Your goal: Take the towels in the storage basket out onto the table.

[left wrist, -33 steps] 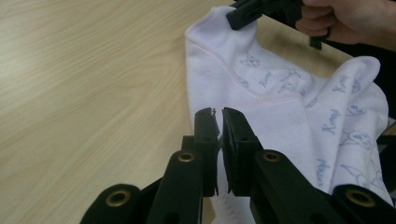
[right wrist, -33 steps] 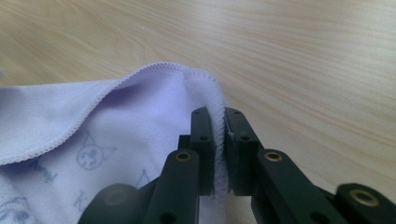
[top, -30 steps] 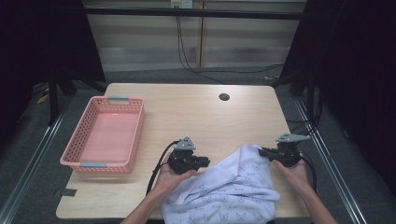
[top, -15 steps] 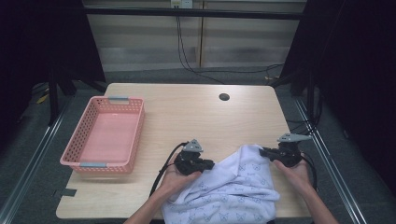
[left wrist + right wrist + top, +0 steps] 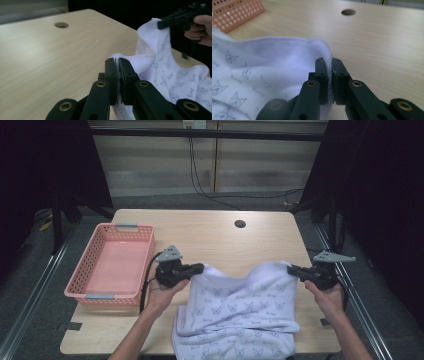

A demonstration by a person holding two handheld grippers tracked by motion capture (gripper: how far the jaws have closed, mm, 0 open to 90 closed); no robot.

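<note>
We hold a white towel [image 5: 240, 312] printed with small grey cat faces by two corners of its far edge, one corner in each gripper. Our left gripper [image 5: 199, 268] is clamped on the left corner; in the left gripper view its two black jaws stand pressed together with the stitched hem [image 5: 136, 57] caught between them, having just finished closing on the cloth. Our right gripper [image 5: 292, 269] is clamped on the right corner, and in the right gripper view the rolled, stitched edge [image 5: 325, 53] runs down into the narrow slit between its jaws.

In the high view the far edge of the towel sags in a shallow curve between the two grippers, which are well apart, and the rest of the cloth hangs down and lies rumpled on the near part of the tabletop [image 5: 210, 227], reaching its near edge between our forearms. A pink plastic basket [image 5: 90, 270] stands on the left side of the tabletop, just beside our left hand [image 5: 162, 292]. A small round hole [image 5: 240, 224] sits in the tabletop near its far edge.
</note>
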